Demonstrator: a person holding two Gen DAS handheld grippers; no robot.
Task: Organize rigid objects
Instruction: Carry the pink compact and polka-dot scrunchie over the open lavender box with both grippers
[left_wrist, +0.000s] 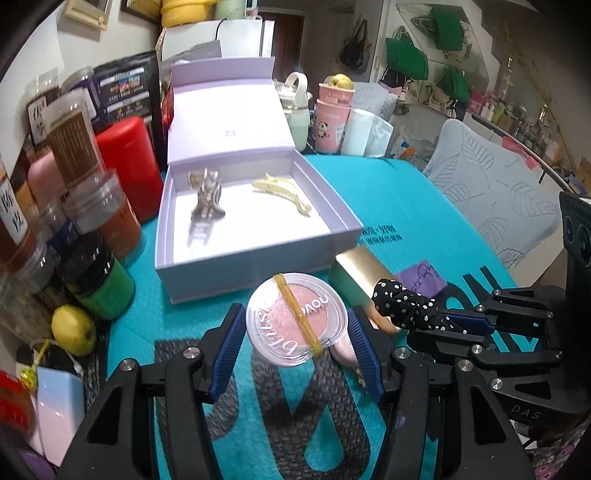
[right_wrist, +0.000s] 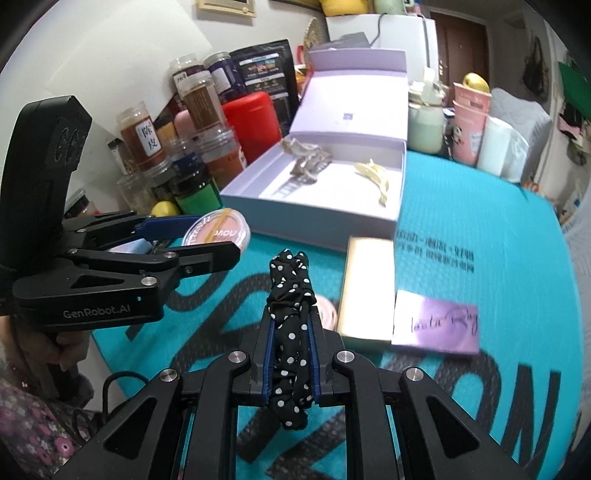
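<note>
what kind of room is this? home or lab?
Most likely a lived-in home, a kitchen or dining corner. A cluttered table under a teal cloth, food jars against the wall, a white fridge behind, and bags hung up.

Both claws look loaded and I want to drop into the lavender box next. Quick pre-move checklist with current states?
1. Left claw gripping blush compact: ok.
2. Right claw shut on polka-dot scrunchie: ok.
3. Lavender box lid open: ok.
4. Free floor in box between brown hair claw clip and yellow hair clip: ok.
5. Rubber band secure on compact: cannot tell.
</note>
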